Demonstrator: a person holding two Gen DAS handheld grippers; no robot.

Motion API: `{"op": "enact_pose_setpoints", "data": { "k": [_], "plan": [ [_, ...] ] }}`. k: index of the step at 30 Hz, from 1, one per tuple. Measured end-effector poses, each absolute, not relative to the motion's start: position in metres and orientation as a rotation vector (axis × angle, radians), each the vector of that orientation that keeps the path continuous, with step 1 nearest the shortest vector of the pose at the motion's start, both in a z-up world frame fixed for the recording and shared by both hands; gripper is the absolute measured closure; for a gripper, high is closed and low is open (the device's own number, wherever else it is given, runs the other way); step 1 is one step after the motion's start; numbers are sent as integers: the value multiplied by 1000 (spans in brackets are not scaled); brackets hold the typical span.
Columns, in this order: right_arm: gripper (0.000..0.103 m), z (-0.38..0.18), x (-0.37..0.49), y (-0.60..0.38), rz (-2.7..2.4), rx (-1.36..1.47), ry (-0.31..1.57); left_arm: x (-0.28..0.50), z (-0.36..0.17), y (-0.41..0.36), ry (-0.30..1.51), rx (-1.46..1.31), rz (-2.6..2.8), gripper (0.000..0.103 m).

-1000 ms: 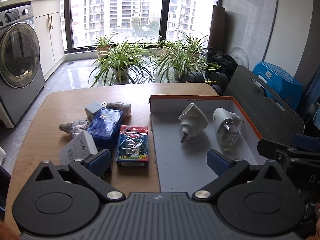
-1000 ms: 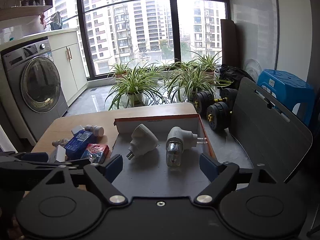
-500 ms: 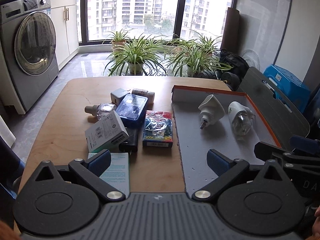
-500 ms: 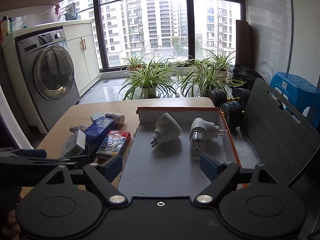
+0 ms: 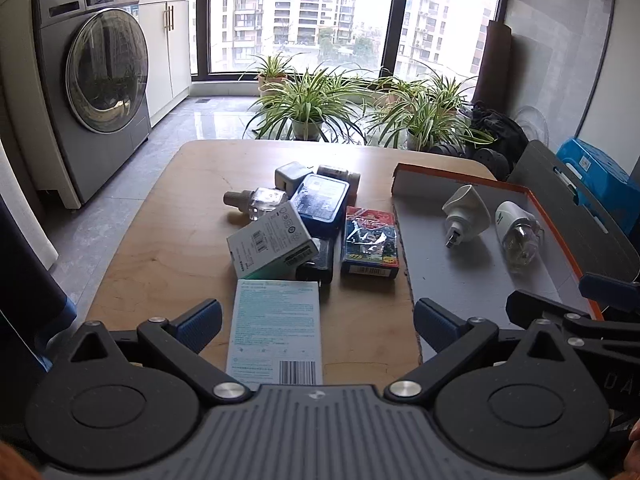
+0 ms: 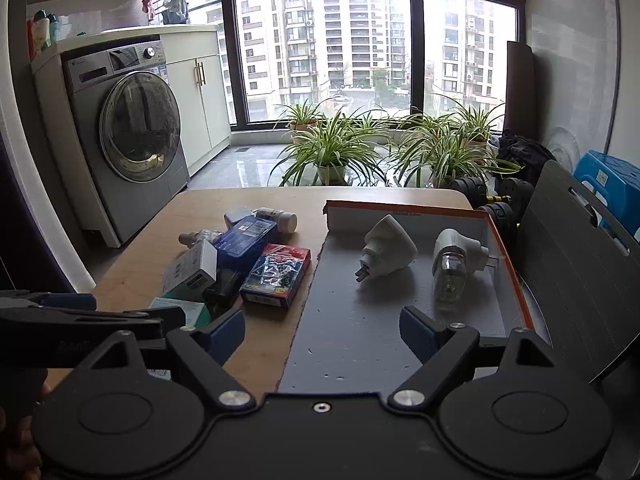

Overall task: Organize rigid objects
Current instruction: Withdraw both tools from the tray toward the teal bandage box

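A pile of small items lies mid-table: a white box [image 5: 272,240], a blue case [image 5: 320,200], a red-and-blue pack [image 5: 370,242], a clear bottle [image 5: 256,202], a black item [image 5: 318,260] and a flat teal-white box [image 5: 276,328]. Inside the orange-edged grey box [image 5: 460,280] lie a white plug [image 5: 466,214] and a plug-in vaporizer [image 5: 518,232]. My left gripper [image 5: 318,322] is open, held back over the teal-white box. Over the grey box [image 6: 352,320] my right gripper [image 6: 322,330] hangs open and empty, short of the plug [image 6: 388,248] and vaporizer [image 6: 454,262].
The wooden table [image 5: 172,232] is bare on its left side. Beyond it are a washing machine [image 5: 100,80], potted plants [image 5: 308,100], dumbbells [image 6: 504,200], a grey lid [image 6: 580,260] leaning at the right and a blue stool [image 5: 600,176].
Both grippers have pulled back and risen from the table, so more of it shows. The flat teal-white box has come into view under the left gripper. Nothing was grasped.
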State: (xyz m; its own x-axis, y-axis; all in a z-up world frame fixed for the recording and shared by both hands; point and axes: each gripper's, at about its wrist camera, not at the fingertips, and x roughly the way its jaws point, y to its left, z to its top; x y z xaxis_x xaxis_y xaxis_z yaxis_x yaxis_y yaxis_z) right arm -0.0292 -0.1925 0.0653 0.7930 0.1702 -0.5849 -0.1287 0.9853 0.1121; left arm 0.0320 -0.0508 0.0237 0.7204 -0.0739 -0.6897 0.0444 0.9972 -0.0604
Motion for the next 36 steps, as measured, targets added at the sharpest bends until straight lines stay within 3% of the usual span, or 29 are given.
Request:
{"op": "enact_pose_setpoints", "data": {
  "k": [36],
  "plan": [
    [4,33,-16,-160,244,50,705,29,-18,7,828,-99,-44,0]
  ]
}}
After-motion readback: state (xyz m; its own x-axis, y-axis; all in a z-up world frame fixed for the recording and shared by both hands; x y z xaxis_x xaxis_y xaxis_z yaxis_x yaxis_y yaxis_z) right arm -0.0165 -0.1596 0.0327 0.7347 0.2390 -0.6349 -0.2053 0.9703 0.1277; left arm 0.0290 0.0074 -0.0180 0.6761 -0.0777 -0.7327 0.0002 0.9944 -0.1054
